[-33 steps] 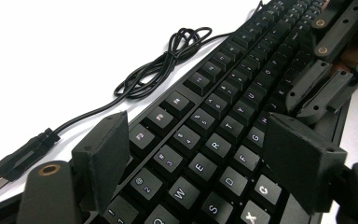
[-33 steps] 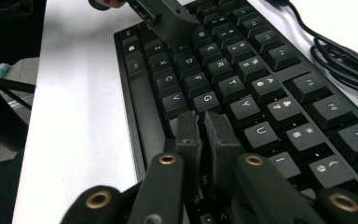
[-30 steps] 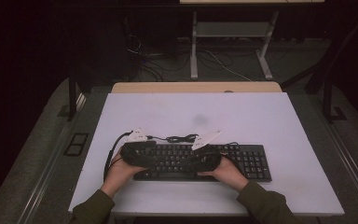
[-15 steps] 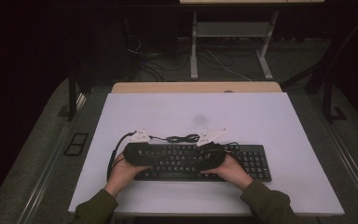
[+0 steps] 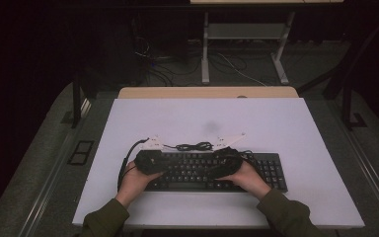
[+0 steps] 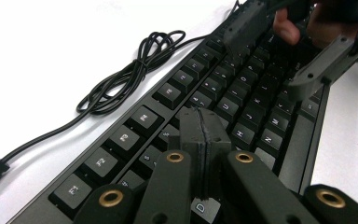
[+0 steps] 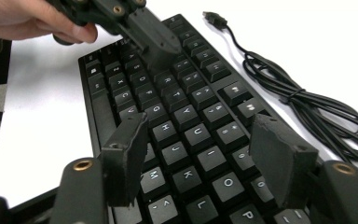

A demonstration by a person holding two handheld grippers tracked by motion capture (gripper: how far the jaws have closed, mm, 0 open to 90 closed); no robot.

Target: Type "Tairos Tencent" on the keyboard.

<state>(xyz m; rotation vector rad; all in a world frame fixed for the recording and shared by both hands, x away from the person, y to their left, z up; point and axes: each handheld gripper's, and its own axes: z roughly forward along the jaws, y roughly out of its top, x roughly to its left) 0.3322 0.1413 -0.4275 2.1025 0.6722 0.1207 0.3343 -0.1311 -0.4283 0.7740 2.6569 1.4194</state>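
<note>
Jaws over keyboard (image 6: 242, 93), left gripper (image 6: 200, 135) closed, keys beneath hidden.

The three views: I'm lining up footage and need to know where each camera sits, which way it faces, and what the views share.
High view: above the person's side, looking forward and down on the table; both forearms, left gripper and right gripper over the keyboard.
Left gripper view: rides the left gripper, jaws shut, looking along the keyboard toward the right gripper.
Right gripper view: rides the right gripper, jaws apart, facing the left gripper.
Shared: keyboard and coiled cable.
</note>
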